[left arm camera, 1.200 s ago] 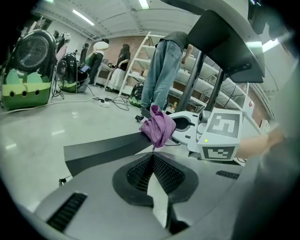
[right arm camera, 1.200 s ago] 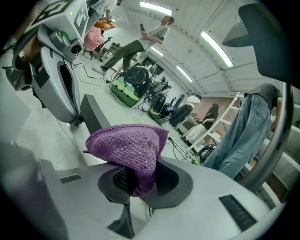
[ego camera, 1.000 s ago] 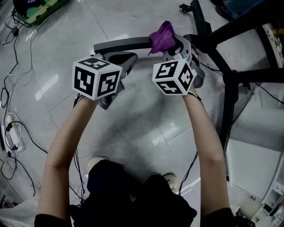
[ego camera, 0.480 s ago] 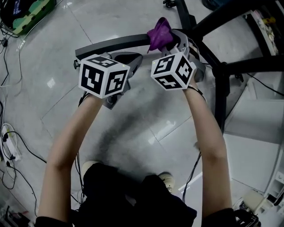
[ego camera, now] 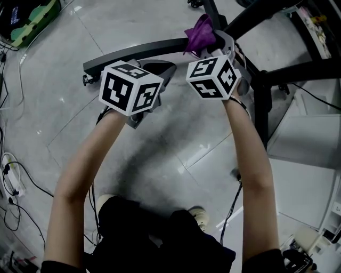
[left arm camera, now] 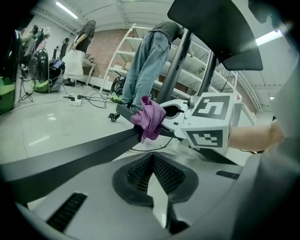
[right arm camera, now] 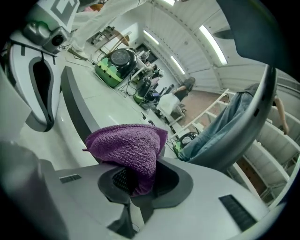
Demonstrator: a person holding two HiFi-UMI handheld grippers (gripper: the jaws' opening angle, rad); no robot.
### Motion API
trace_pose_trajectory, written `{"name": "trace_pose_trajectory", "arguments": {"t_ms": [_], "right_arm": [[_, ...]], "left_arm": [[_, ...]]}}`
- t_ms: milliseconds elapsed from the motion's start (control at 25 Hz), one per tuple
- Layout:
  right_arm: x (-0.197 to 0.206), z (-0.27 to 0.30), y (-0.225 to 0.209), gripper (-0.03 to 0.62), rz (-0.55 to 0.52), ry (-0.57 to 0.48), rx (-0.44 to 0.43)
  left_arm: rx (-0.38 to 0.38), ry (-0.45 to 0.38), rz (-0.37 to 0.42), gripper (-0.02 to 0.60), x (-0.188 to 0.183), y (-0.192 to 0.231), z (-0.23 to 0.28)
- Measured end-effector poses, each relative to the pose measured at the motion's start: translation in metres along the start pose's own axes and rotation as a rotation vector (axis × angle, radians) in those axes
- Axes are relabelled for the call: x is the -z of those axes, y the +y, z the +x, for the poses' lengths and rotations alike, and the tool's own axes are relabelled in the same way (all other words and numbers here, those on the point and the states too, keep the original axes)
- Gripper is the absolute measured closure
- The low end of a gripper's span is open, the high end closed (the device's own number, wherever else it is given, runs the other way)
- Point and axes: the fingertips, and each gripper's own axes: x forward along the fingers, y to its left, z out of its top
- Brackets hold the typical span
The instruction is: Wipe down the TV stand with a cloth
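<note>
A purple cloth (ego camera: 200, 33) is bunched in my right gripper (ego camera: 214, 43), whose jaws are shut on it. The cloth rests against the black TV stand leg (ego camera: 133, 53), a low curved bar above the floor, near where it joins the stand's dark frame (ego camera: 261, 80). In the right gripper view the cloth (right arm camera: 126, 150) spills out over the jaws (right arm camera: 133, 185), with the leg (right arm camera: 75, 110) behind it. My left gripper (ego camera: 160, 69) hovers just left of it, over the leg, shut and empty. The left gripper view shows its jaws (left arm camera: 152, 176) closed, the leg (left arm camera: 70, 154) and the cloth (left arm camera: 149, 117) ahead.
Grey tiled floor lies all around. Cables and a power strip (ego camera: 10, 160) run along the left edge, and a green-and-black object (ego camera: 32, 16) sits at top left. White panels (ego camera: 303, 181) lie to the right. A person in jeans (left arm camera: 150, 51) bends by white shelving behind.
Both grippers and the cloth have shifted along the leg, toward the stand's frame. More of the leg's left end shows now. The right gripper's hold on the cloth is unchanged.
</note>
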Motion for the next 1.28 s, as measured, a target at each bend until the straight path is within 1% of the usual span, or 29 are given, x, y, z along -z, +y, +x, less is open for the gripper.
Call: {"name": "trace_pose_trajectory", "arguments": {"t_ms": [200,280,400,640,760,1080,1160,1280], "right_arm": [[0.03,0.007,-0.022,0.517,0.013,0.082,0.051],[0.031,0.007,-0.022,0.517,-0.003,0.081,0.06],[0.032,0.004,-0.018,0.517,-0.062,0.073,0.069],[0.046,-0.003,-0.016,0.517,-0.116,0.08,0.055],[0.052,-0.007,-0.016,0.517,-0.123,0.083,0.055],[0.075,-0.018,-0.027,0.517,-0.116,0.104,0.082],[0.088,-0.019,-0.035,0.517,-0.084,0.133,0.099],[0.108,-0.017,-0.052,0.517,-0.005,0.181,0.12]], "left_arm": [[0.017,0.02,0.008,0.575,0.003,-0.006,0.009],[0.023,0.024,0.013,0.575,0.003,-0.009,0.012],[0.036,0.028,0.022,0.575,0.003,-0.017,0.016],[0.043,0.028,0.038,0.575,0.001,-0.026,0.02],[0.046,0.038,0.041,0.575,0.005,-0.029,0.021],[0.049,0.05,0.047,0.575,0.011,-0.034,0.025],[0.052,0.049,0.043,0.575,0.011,-0.035,0.029],[0.067,0.052,0.042,0.575,0.011,-0.041,0.035]]}}
